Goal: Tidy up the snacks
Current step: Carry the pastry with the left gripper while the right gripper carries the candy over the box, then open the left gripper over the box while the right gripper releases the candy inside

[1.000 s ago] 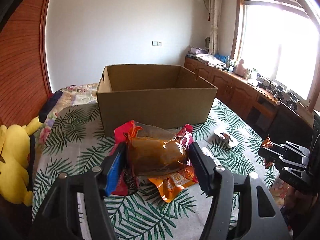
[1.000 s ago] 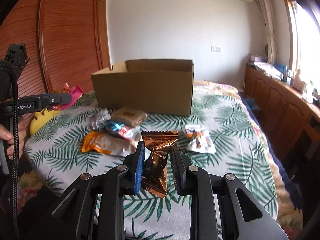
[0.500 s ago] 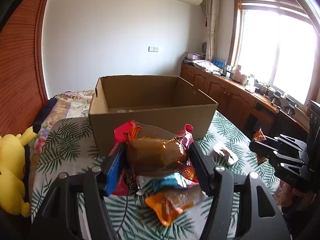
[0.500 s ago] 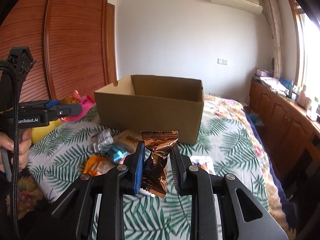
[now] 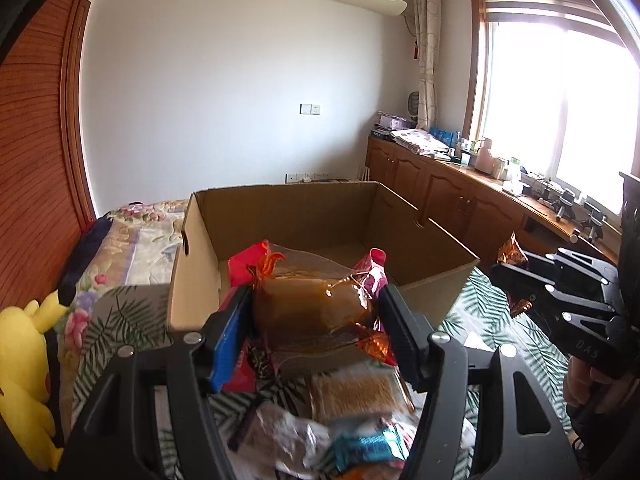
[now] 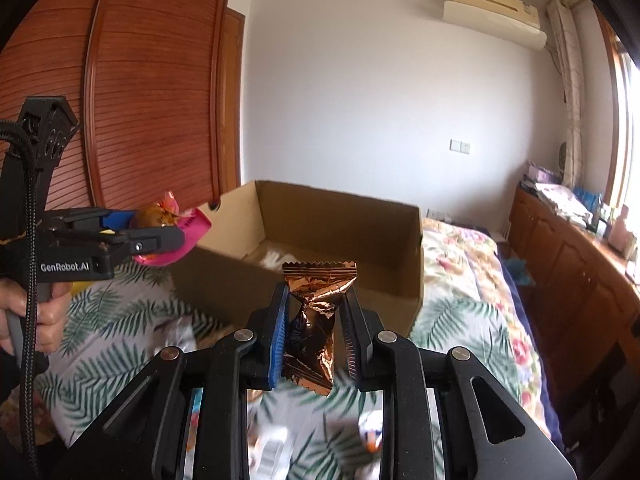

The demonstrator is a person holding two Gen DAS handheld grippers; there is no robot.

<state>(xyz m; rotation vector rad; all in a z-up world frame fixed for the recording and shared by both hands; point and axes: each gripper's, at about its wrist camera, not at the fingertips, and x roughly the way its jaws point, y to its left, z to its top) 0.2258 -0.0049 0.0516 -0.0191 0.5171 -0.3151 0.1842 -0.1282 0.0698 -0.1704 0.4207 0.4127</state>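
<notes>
Left gripper (image 5: 316, 320) clamped on brown pouch (image 5: 312, 312), right gripper (image 6: 314, 320) on copper packet (image 6: 314, 312); open cardboard box (image 5: 304, 216) just beyond both jaws, loose snacks (image 5: 352, 396) beneath.

white walls (image 5: 224, 92), bright window (image 5: 560, 104), wooden cabinets (image 5: 448, 196), slatted wardrobe doors (image 6: 156, 92).

Left wrist view: behind left gripper (image 5: 316, 332), looking forward and slightly down along its fingers, cardboard box (image 5: 432, 248) close ahead | Right wrist view: behind right gripper (image 6: 314, 320), same tilt, box (image 6: 400, 216) close ahead | Shared: the box, leaf-print bedcover (image 5: 120, 312), each other's gripper.
</notes>
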